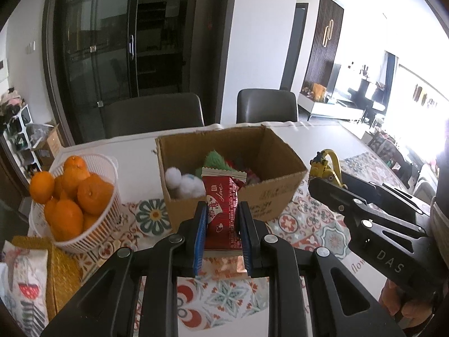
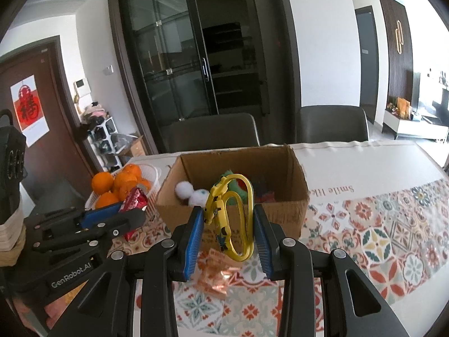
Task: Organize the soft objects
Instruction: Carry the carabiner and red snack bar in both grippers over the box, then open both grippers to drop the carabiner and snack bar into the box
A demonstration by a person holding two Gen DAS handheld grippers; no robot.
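Low in the left-wrist frame, my left gripper pinches a red snack packet; centre-bottom of the right-wrist frame, my right gripper grips a yellow strap. Both are off the table and short of the cardboard box, mid-frame, which already holds white pompoms and a green plush. I judge two drops remain, plus an orange wrapper lying below.
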